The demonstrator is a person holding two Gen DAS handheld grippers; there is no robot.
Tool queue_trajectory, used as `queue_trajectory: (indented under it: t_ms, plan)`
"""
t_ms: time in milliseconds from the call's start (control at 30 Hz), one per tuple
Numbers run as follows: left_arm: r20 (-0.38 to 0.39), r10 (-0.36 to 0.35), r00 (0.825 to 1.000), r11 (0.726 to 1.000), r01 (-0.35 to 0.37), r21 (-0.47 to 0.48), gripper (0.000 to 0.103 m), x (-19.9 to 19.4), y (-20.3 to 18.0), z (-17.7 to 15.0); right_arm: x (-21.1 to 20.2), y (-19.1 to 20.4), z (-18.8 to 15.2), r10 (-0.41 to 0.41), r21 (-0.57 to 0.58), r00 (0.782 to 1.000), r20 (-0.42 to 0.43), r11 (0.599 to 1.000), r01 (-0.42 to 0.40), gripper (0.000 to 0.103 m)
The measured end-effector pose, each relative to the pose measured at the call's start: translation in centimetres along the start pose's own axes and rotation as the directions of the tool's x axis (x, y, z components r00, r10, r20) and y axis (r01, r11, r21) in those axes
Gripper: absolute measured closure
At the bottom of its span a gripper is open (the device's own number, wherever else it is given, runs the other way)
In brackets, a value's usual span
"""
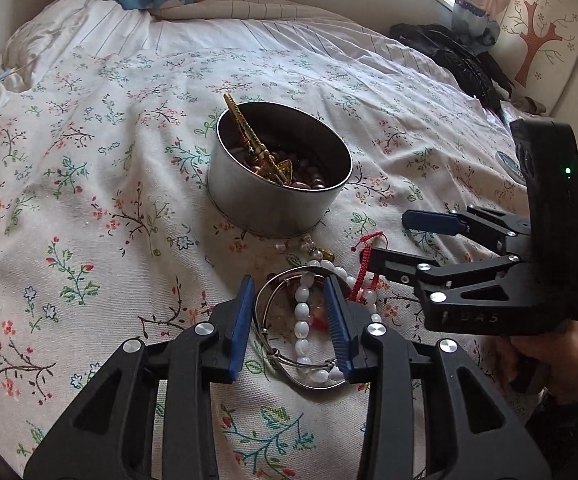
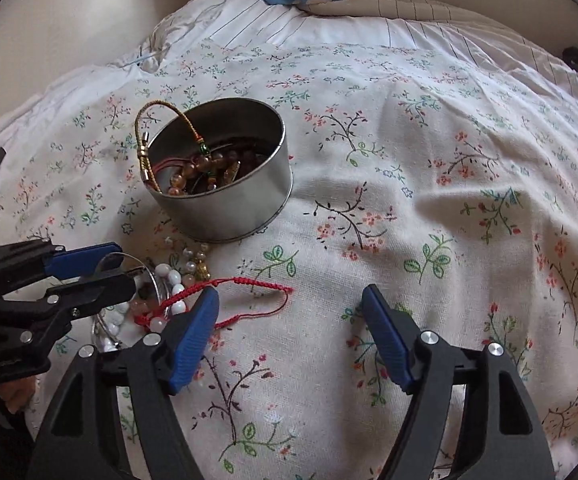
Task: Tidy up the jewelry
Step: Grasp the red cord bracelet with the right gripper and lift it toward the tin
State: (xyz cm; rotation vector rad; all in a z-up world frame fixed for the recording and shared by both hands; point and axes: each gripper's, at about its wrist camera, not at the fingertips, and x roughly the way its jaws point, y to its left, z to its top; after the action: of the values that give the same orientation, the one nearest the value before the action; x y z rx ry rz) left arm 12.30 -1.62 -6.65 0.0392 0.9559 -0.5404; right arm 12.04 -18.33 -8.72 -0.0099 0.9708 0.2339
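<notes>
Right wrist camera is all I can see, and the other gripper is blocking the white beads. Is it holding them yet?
Observer: Not yet. In the left wrist view the left gripper is open, its blue pads on either side of the white bead bracelet, apparently not squeezing it.
Operator: Is that shiny wire under it a ring?
Observer: Yes, it is a whole silver bangle lying on the bedspread, and the bead strand crosses through it.
</notes>
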Motion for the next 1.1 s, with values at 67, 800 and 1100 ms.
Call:
queue_trajectory:
  t_ms: [67, 800, 1100]
  plan:
    - [-0.004, -0.003, 1.0, 1.0, 0.003, 0.005, 0.077, 0.0, -0.1, -0.1, 0.6, 0.8, 0.5, -0.064, -0.054, 0.998, 0.005, 0.996, 0.065, 0.028]
    - [0.076, -0.108, 0.991, 0.993, 0.112, -0.047, 0.097, -2.2, 1.1, -0.3, 0.0, -2.9, 0.3, 0.1, 0.14, 0.995, 0.027, 0.985, -0.103, 0.095]
    - [0.05, -0.098, 0.994, 0.994, 0.101, -0.052, 0.097, -1.5, 1.7, -0.3, -1.6, -6.6, -1.1, 0.261, 0.344, 0.958, 0.121, 0.894, -0.287, 0.095]
